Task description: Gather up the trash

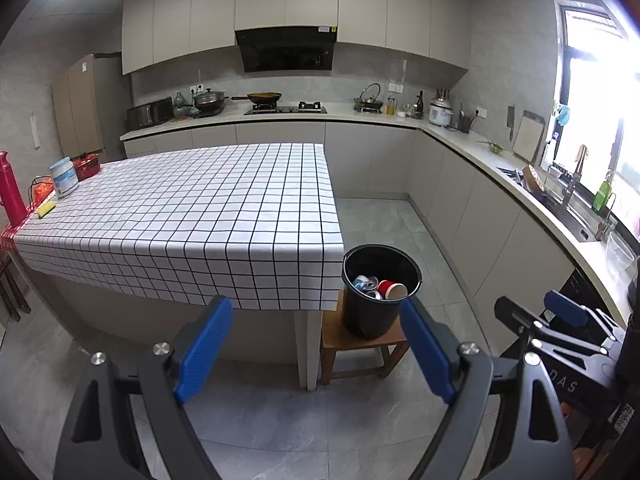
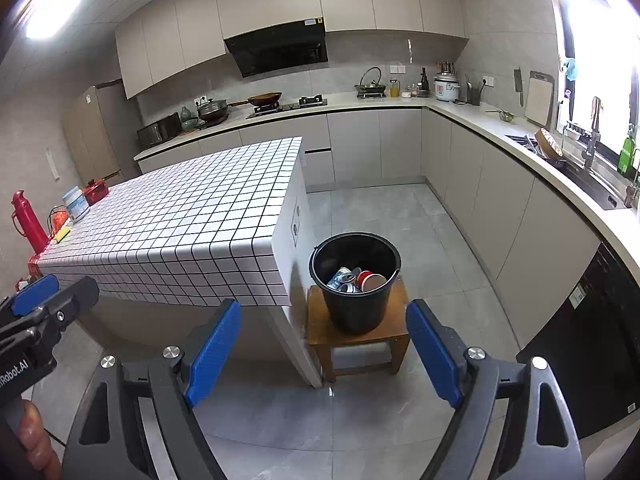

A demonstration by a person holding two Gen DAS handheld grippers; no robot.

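A black bucket (image 1: 376, 312) stands on a small wooden stool (image 1: 352, 344) by the table's near right corner. It holds crushed cans (image 1: 366, 285) and a red paper cup (image 1: 392, 289). In the right wrist view the bucket (image 2: 354, 304) with cans (image 2: 342, 278) and cup (image 2: 370, 280) shows ahead. My left gripper (image 1: 316, 344) is open and empty, held back from the table. My right gripper (image 2: 324, 348) is open and empty, facing the bucket from a distance. Each gripper shows at the other view's edge.
The table (image 1: 192, 216) has a white checked cloth. At its far left end stand a red flask (image 1: 10, 192), a white tub (image 1: 64, 176), a red box (image 1: 86, 166) and a yellow sponge (image 1: 46, 209). Counters with stove and sink run along the back and right.
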